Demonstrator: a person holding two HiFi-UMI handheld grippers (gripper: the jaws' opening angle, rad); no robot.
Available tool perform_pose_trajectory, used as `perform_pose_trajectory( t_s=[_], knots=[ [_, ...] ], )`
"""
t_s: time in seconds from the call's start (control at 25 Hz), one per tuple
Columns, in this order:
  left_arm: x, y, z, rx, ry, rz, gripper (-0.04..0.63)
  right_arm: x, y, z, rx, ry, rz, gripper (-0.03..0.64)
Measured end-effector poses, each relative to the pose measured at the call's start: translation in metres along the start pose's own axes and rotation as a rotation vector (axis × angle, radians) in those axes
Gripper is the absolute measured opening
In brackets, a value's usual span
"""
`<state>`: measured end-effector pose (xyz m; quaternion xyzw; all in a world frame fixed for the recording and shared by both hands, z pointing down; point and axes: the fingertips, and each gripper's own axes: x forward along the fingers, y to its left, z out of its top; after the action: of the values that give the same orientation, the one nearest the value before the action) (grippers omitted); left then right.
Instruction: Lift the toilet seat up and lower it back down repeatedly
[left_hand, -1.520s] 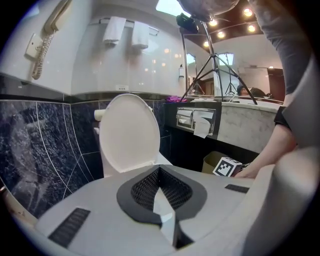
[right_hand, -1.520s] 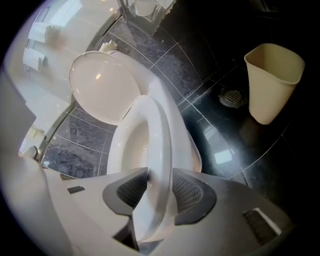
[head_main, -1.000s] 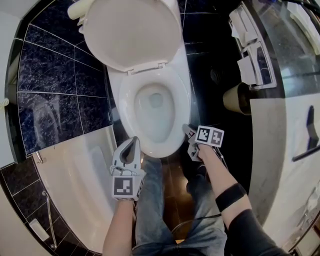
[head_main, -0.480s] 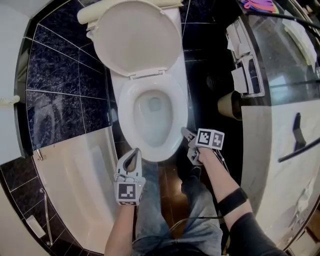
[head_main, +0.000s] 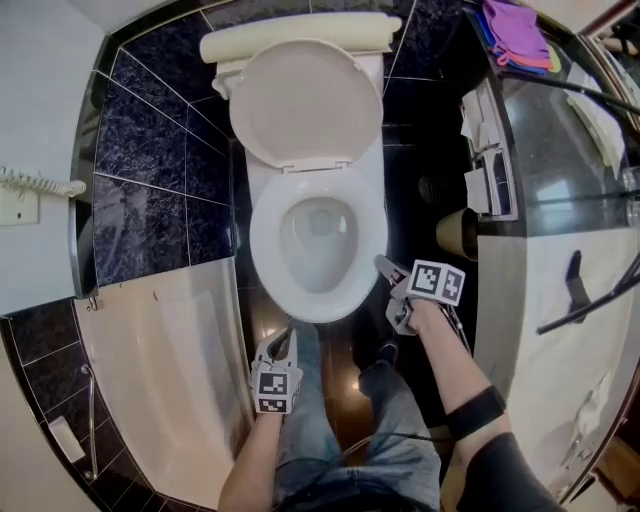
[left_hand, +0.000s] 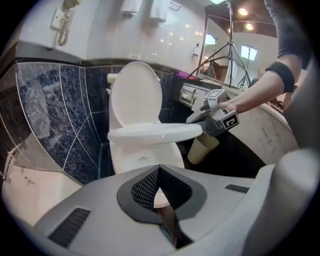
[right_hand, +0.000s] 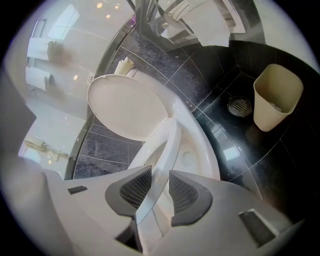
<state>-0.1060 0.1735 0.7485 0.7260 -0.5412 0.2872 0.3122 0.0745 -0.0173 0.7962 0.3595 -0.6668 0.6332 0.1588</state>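
Observation:
A white toilet (head_main: 370, 215) stands with its lid (head_main: 305, 105) raised against the cistern. My right gripper (head_main: 388, 272) is shut on the front right rim of the toilet seat (head_main: 262, 245). In the right gripper view the seat rim (right_hand: 167, 142) runs between the two pads (right_hand: 136, 189). From the left gripper view the seat (left_hand: 155, 132) hangs lifted clear above the bowl, with the right gripper (left_hand: 199, 120) at its right end. My left gripper (head_main: 285, 342) is drawn back in front of the bowl, shut on nothing, its tips (left_hand: 159, 170) touching.
A beige waste bin (head_main: 458, 232) stands on the dark floor right of the toilet. A white bathtub (head_main: 165, 370) lies at the left, a counter (head_main: 560, 200) at the right. A wall phone (head_main: 22, 195) hangs at the left. The person's legs (head_main: 310, 440) are below the bowl.
The left gripper has pulled back from the bowl's front toward the person. The right gripper has stayed clamped on the seat rim and risen with it. The head view has widened.

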Motion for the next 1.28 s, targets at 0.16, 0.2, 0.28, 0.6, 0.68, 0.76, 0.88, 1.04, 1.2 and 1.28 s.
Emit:
perform_pose_trajectory(
  t_s=[0.16,0.2,0.28,0.6,0.68,0.76,0.88,1.04,1.2,1.28],
  knots=[
    [0.022,-0.005,0.021,-0.009,-0.013,-0.035,-0.003,-0.005,0.019,0.014,0.002,-0.023,0.015,0.133],
    [0.025,-0.006,0.03,-0.012,-0.024,-0.04,-0.003,-0.007,0.022,0.016,0.003,-0.027,0.016,0.133],
    [0.029,-0.007,0.05,-0.02,-0.054,-0.044,-0.003,-0.009,0.026,0.021,0.007,-0.036,0.015,0.133],
    [0.026,0.01,0.104,-0.028,-0.135,-0.026,-0.003,-0.017,0.042,0.037,0.012,-0.06,0.005,0.14],
    [0.024,0.014,0.111,-0.033,-0.135,-0.021,-0.003,-0.018,0.046,0.042,0.019,-0.054,-0.008,0.146],
    [0.023,0.015,0.121,-0.045,-0.134,-0.025,-0.003,-0.021,0.051,0.047,0.029,-0.052,-0.027,0.146],
    [0.021,0.019,0.139,-0.062,-0.137,-0.025,-0.003,-0.031,0.068,0.058,-0.009,-0.059,-0.036,0.114],
    [0.018,0.028,0.167,-0.062,-0.155,-0.023,-0.003,-0.05,0.106,0.073,-0.122,-0.079,-0.017,0.091],
    [0.018,0.035,0.201,-0.053,-0.17,-0.025,-0.003,-0.071,0.137,0.096,-0.231,-0.134,-0.026,0.045],
    [0.02,0.039,0.217,-0.054,-0.18,-0.027,-0.003,-0.081,0.155,0.108,-0.291,-0.172,-0.028,0.023]
  ],
)
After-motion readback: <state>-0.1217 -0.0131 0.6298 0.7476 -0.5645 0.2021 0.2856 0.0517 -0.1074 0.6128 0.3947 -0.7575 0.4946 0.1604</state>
